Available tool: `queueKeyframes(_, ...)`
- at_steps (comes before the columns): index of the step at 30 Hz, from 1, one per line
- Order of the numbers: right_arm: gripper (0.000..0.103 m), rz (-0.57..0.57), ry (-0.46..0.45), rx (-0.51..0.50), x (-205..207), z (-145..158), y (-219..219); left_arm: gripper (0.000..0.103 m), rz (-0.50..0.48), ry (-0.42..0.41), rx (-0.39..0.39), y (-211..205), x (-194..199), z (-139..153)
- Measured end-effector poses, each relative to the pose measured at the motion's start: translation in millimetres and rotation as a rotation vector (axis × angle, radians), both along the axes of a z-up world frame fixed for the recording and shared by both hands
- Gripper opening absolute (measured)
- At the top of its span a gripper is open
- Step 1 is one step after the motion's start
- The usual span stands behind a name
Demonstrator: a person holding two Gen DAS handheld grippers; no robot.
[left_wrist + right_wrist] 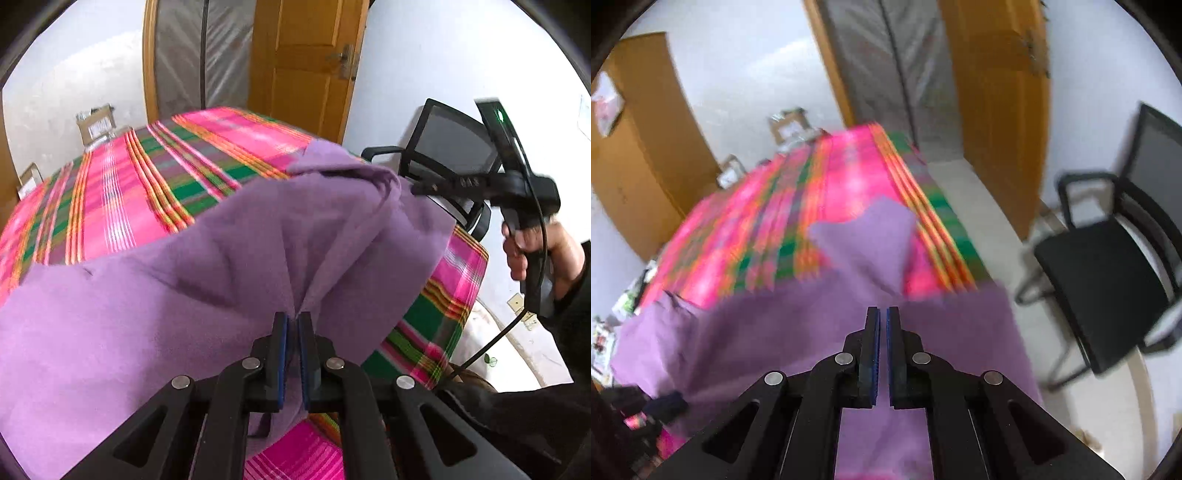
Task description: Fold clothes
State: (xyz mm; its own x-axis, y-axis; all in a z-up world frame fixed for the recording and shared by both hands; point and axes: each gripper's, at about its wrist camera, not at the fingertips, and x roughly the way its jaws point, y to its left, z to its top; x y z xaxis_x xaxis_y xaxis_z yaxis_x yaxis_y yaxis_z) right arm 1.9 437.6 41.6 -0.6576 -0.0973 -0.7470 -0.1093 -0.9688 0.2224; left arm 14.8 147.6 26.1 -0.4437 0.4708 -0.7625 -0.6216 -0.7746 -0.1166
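Observation:
A purple cloth (184,295) lies over the near end of a table covered in a pink and green plaid spread (129,192). My left gripper (293,321) is shut on a bunched pleat of the cloth near its front edge. At the right, a hand (532,247) holds my right gripper (415,189), whose tip pinches a raised corner of the cloth. In the right wrist view, which is blurred, my right gripper (882,314) has its jaws together over the purple cloth (775,332), with a loose flap (864,240) lying on the plaid spread (849,177).
A black office chair (1108,288) stands right of the table, and its backrest (454,147) shows behind the right gripper. A wooden door (303,62) and a plastic-covered doorway are beyond the table. Cardboard boxes (96,123) sit at the far left.

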Motion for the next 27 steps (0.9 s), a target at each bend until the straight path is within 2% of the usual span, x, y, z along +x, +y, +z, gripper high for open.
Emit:
queueKeyframes(2,0.007,-0.023,-0.048,-0.013,5,-13,10,0.006,0.000,-0.010,0.007,-1,-2,-1)
queueKeyframes(4,0.012,-0.040,-0.057,-0.019,7,-15,16,0.006,0.002,-0.018,0.011,-2,-3,-2)
queueKeyframes(7,0.036,-0.001,0.007,0.041,3,2,5,0.007,0.006,-0.027,0.013,-3,-3,-1)
queueKeyframes(9,0.036,0.073,0.052,0.117,-6,15,-16,0.007,0.011,-0.032,0.015,-4,-3,-1)
queueKeyframes(11,0.041,0.139,0.069,0.185,-17,22,-36,0.007,0.016,-0.036,0.014,-4,-3,-1)
queueKeyframes(16,0.042,0.293,-0.012,0.394,-63,4,-78,0.007,0.017,-0.040,0.005,0,-5,-2)
queueKeyframes(19,0.041,0.345,-0.060,0.445,-80,-10,-84,0.007,0.022,-0.045,0.000,0,-6,-1)
queueKeyframes(21,0.035,0.360,-0.081,0.452,-86,-18,-84,0.007,0.027,-0.051,-0.004,0,-7,-1)
queueKeyframes(22,0.013,0.350,-0.083,0.445,-88,-20,-80,0.007,0.029,-0.052,-0.008,1,-7,-1)
queueKeyframes(23,0.003,0.340,-0.085,0.438,-90,-21,-77,0.007,0.030,-0.052,-0.011,1,-7,0)
queueKeyframes(27,0.003,0.255,-0.022,0.336,-80,-5,-50,0.007,0.029,-0.043,-0.029,4,-5,0)
